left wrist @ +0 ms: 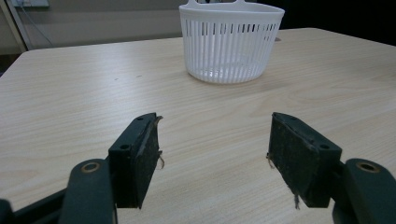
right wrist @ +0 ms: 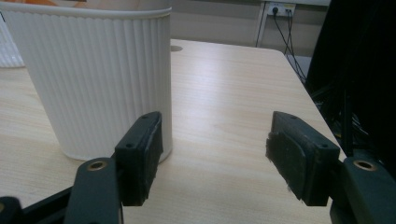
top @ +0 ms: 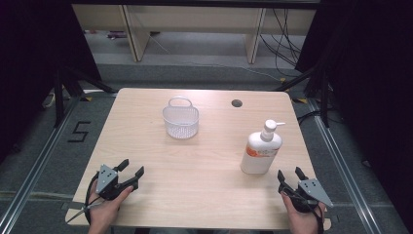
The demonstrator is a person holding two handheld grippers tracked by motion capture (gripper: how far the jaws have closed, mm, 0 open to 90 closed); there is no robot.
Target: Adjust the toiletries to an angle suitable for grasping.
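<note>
Your left tool point(top: 131, 171) rests at about 7 o'clock on the light wood tabletop point(top: 199, 161), its jaws spread wide with nothing between them. In the left gripper view the same tool point(left wrist: 212, 154) looks across bare wood toward a white slotted plastic basket point(left wrist: 231, 42), well apart from it (the basket stands upright and looks empty through its slots). From the high view that basket point(top: 180, 121) sits around 12 o'clock, its handle at the far rim.

Your right tool point(top: 291, 176) sits at about 5 o'clock, jaws also apart and holding nothing. A white pump bottle point(top: 261, 148) with an orange label stands upright just beside it. In the right gripper view, the bottle's ribbed white wall point(right wrist: 98, 79) rises right behind the left-hand jaw of the tool point(right wrist: 215, 149).
</note>
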